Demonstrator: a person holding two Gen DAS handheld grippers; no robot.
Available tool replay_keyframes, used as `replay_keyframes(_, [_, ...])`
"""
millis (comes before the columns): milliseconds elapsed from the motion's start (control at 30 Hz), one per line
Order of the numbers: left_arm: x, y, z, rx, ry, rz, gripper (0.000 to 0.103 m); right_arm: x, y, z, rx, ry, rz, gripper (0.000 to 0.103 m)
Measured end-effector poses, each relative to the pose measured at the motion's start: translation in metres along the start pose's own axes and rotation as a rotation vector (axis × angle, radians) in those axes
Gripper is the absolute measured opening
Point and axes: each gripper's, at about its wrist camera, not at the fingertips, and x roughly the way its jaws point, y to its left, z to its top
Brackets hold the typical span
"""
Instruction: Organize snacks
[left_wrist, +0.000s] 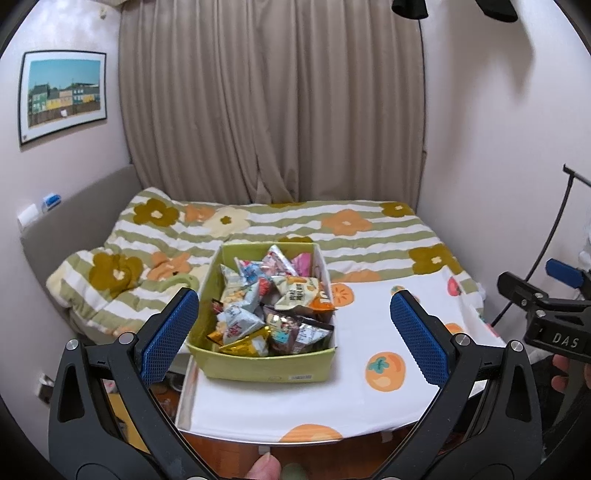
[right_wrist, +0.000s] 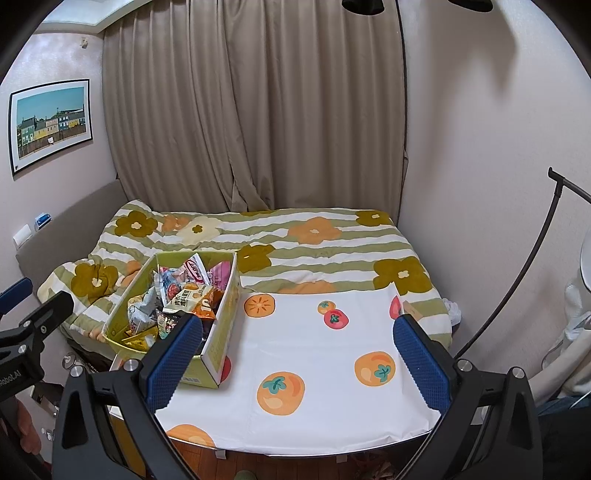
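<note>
Both tools hang over the table's near edge with nothing between their blue pads: the left gripper (left_wrist: 291, 325) spread wide in front of the green box (left_wrist: 258, 363), the right gripper (right_wrist: 295, 354) equally wide just right of it. The box, heaped with snack packets (left_wrist: 269, 302), sits at the left of the persimmon-print tablecloth (right_wrist: 325, 369); behind it lies a flowered quilt (right_wrist: 332, 243).

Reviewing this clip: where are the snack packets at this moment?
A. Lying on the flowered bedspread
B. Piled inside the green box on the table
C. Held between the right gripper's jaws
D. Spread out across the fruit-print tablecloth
B. The snack packets are heaped inside the green box, which stands on the fruit-print tablecloth; both the left gripper and the right gripper have their jaws wide apart, holding nothing.
</note>
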Motion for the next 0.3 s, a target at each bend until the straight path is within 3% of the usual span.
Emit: replay_keyframes(300, [0.0075, 0.0053, 0.0031, 0.008, -0.024, -0.005, 0.103, 0.0012, 0.0015, -0.0001, 0.001, 0.000, -0.001, 0.103])
